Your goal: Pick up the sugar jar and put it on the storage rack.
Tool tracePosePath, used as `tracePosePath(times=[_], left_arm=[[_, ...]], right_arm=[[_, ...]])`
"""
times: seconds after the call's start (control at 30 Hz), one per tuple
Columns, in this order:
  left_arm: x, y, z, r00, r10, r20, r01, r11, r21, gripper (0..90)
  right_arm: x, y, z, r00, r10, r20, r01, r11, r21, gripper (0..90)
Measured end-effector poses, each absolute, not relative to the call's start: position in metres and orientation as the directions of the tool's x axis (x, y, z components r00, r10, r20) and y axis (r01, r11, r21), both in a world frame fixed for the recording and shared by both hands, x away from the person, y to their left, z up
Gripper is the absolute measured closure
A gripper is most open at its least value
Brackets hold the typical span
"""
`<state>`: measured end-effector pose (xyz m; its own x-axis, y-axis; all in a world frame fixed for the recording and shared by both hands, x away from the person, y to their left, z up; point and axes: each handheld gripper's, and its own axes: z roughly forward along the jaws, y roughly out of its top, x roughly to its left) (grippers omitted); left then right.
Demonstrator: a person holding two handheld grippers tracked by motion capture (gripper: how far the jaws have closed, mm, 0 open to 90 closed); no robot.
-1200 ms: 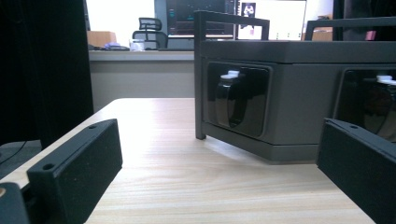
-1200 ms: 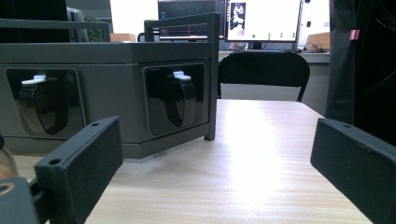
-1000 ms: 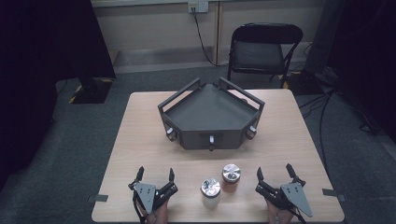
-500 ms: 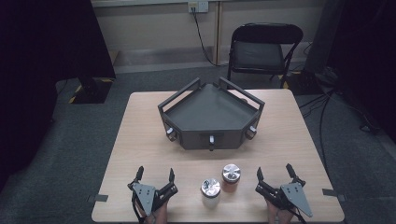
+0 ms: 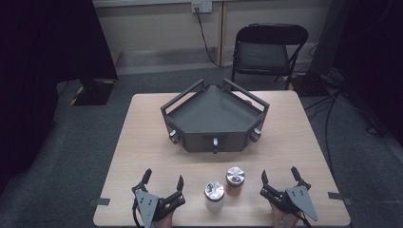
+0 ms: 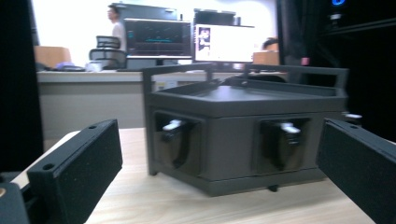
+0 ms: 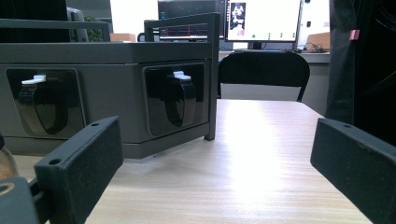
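A black folding chair [image 5: 268, 52] is standing beyond the table's [image 5: 142, 142] far edge. A cable [image 5: 203, 33] is hanging from a wall outlet [image 5: 201, 6]. Lit monitors [image 6: 224, 43] are glowing on a distant desk [image 6: 88, 77].

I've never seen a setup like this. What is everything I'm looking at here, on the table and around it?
Table: one, light wood, centre of the room.
Angular tray-box: one, dark grey, with rail handles and three knobs on its front faces, middle of the table.
Small jars: two with shiny metal lids, near edge of the table; a pale one and an orange-brown one just beyond it to the right.
Folding chair: one, black, behind the table.
Wall socket: one, with a black cable running down.
Monitors: several, lit, far background.
Left hand-held gripper: black, open, near left.
Right hand-held gripper: black, open, near right.
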<state>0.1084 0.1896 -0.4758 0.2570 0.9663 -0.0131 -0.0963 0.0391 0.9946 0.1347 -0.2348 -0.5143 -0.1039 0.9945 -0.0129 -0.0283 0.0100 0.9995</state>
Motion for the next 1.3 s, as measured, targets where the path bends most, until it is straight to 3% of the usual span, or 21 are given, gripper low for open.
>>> tracePosePath(times=[0.67, 1.3], left_arm=[[0.108, 0.184, -0.47, 0.461, 0.887, -0.018, -0.098, 0.072, 0.993, 0.8], [0.116, 0.153, -0.479, 0.546, 0.838, -0.005, -0.002, 0.007, 1.0, 10.4]], right_arm=[[0.135, -0.235, -0.514, -0.104, 0.995, -0.013, -0.028, 0.01, 1.0, 1.5], [0.135, -0.234, -0.514, -0.101, 0.995, -0.012, -0.028, 0.01, 1.0, 1.5]])
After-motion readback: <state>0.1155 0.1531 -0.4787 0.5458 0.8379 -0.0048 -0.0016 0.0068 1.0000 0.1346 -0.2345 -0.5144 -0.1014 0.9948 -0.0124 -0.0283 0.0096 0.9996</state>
